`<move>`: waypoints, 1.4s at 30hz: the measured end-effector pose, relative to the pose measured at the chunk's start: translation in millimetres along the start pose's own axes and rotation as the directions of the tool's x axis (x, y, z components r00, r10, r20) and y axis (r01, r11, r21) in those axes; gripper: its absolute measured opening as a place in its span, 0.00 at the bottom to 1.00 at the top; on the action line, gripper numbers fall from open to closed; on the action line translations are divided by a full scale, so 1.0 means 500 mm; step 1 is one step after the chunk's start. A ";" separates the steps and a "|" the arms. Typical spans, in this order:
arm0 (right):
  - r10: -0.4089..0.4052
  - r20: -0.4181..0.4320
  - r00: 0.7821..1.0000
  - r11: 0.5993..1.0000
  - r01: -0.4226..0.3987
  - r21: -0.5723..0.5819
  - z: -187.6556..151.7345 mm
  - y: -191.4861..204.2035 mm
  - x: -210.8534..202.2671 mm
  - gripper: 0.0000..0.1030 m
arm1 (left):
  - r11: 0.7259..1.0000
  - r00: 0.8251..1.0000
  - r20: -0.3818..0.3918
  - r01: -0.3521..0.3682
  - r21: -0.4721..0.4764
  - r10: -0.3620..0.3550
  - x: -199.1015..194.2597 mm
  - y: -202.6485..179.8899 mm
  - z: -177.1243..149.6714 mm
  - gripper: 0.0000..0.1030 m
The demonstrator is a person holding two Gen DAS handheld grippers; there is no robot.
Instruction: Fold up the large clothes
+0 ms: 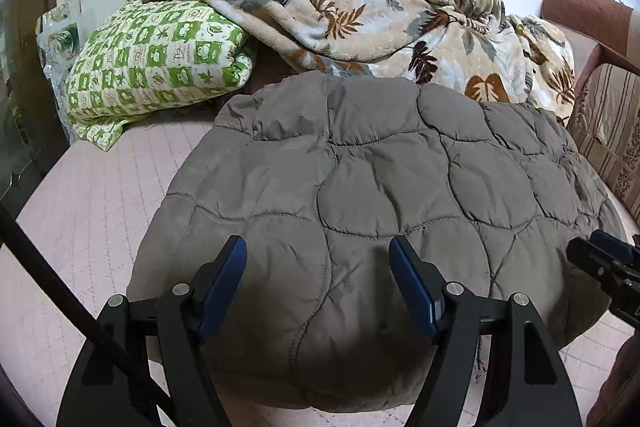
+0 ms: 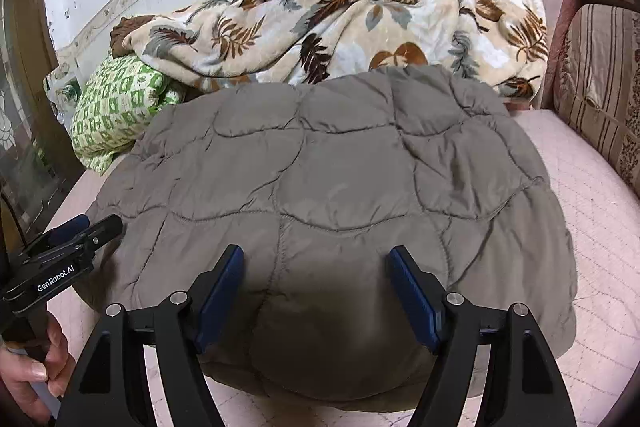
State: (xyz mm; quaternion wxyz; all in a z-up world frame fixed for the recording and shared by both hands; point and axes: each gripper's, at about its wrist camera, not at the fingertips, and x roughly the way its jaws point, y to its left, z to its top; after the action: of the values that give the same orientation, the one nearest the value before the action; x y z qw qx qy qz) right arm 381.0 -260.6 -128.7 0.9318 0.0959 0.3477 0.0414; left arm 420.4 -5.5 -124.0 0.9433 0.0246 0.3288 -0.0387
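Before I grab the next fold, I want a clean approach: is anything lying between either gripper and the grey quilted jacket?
Nothing visible. The left gripper and right gripper both hang open directly over the grey quilted jacket. The leaf-print blanket and green checked quilt lie behind it.

Both wrist cameras look forward and down, close above the grey quilted padded garment (image 1: 360,195), sharing it and the leaf-patterned fleece blanket (image 2: 340,23) behind.

A pale pink quilted bed surface (image 1: 92,211) is seen carrying a folded grey-brown quilted garment (image 1: 360,187) laid flat at its middle. Behind it, a green-and-white checked quilt (image 1: 156,63) is bundled at the left, and a crumpled leaf-patterned blanket (image 1: 400,23) is heaped along the wall.
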 end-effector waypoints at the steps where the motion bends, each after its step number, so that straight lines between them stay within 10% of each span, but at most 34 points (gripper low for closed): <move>1: -0.002 -0.003 1.000 1.000 0.002 0.001 0.000 -0.001 0.001 0.76 | 1.000 1.000 -0.006 -0.007 0.002 0.007 0.004 0.000 -0.001 0.71; 42: -0.030 -0.021 0.999 0.981 0.034 0.192 0.009 -0.125 -0.039 0.76 | 0.989 0.995 -0.068 -0.086 -0.120 0.078 0.014 0.081 0.002 0.71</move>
State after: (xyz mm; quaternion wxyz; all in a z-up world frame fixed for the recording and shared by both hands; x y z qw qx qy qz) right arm 370.0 -325.2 -126.1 0.9154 0.1797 0.3601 -0.0065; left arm 430.0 34.1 -126.8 0.9329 -0.0189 0.3590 0.0215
